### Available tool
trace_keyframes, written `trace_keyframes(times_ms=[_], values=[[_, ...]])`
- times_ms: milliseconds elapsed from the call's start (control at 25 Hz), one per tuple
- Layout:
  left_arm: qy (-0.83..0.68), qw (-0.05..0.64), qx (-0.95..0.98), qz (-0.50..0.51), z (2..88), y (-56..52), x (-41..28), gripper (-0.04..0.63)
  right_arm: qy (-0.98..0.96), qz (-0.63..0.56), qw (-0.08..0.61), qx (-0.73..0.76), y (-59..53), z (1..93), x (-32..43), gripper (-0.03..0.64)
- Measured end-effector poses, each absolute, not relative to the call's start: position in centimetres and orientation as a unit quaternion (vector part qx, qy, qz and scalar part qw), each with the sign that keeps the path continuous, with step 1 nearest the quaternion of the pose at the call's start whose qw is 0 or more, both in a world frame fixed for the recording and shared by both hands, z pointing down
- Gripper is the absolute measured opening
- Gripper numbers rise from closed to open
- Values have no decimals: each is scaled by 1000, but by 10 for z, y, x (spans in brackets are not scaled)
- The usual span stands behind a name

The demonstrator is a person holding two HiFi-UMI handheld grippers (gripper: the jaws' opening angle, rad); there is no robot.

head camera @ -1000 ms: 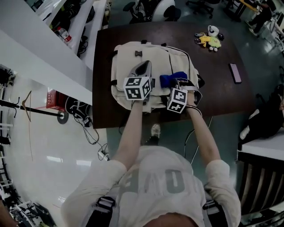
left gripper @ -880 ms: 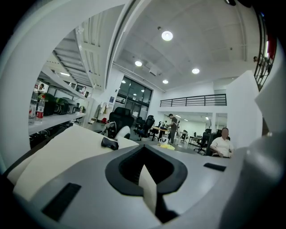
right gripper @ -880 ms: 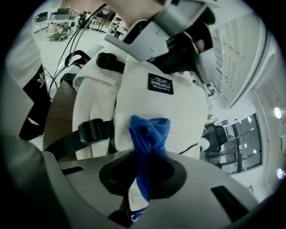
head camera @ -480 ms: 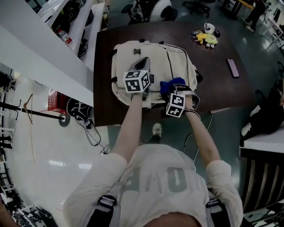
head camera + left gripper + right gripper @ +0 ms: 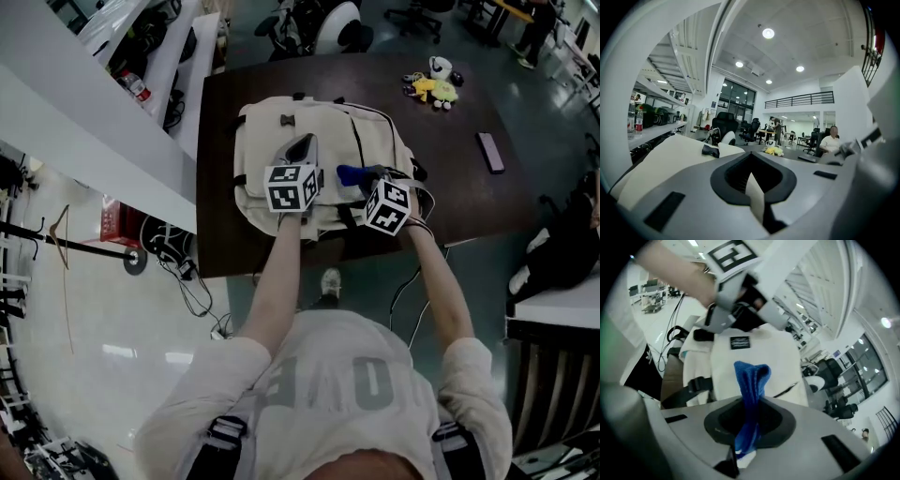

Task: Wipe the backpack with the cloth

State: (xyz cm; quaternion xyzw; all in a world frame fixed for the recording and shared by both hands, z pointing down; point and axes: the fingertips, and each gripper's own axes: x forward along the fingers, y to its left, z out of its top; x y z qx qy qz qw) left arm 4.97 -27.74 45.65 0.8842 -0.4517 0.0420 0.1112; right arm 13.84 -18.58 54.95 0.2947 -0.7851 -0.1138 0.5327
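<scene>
A cream backpack (image 5: 281, 127) lies flat on the dark table (image 5: 459, 202). My left gripper (image 5: 302, 146) rests on its middle, jaws shut with a sliver of cream backpack fabric (image 5: 754, 190) pinched between them. My right gripper (image 5: 364, 178) is over the backpack's near right part and shut on a blue cloth (image 5: 348, 173). In the right gripper view the blue cloth (image 5: 751, 380) sticks up out of the jaws in front of the backpack (image 5: 778, 357), and the left gripper (image 5: 723, 315) shows pressed down beside a small dark label (image 5: 739, 342).
A yellow toy (image 5: 437, 87) and a phone (image 5: 490, 152) lie on the table's right side. White shelving (image 5: 103, 103) runs along the left. Office chairs (image 5: 337, 23) stand beyond the table's far edge. Black backpack straps (image 5: 689, 387) hang toward the near table edge.
My right gripper has shifted and turned over the backpack's near right part, dragging the blue cloth a little leftward. The left gripper has stayed on the backpack's middle.
</scene>
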Motion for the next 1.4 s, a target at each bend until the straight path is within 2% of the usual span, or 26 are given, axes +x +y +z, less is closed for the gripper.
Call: trace_keyframes(times_ms=[120, 280, 480, 640, 960, 1400], values=[[-453, 98, 884, 55, 458, -278, 53, 3, -770, -137, 514, 351, -238, 503, 168, 43], [-456, 116, 880, 65, 460, -280, 52, 3, -737, -172, 529, 384, -304, 467, 202, 43], [-471, 172, 865, 33, 459, -288, 42, 3, -714, -191, 556, 380, -364, 466, 219, 43], [-466, 164, 868, 52, 462, -291, 48, 3, -707, -188, 569, 376, -394, 490, 222, 43], [-466, 163, 868, 51, 462, -291, 49, 3, -701, -176, 617, 311, -382, 569, 209, 43], [-467, 138, 871, 64, 464, -288, 49, 3, -705, -154, 629, 289, -324, 593, 207, 43]])
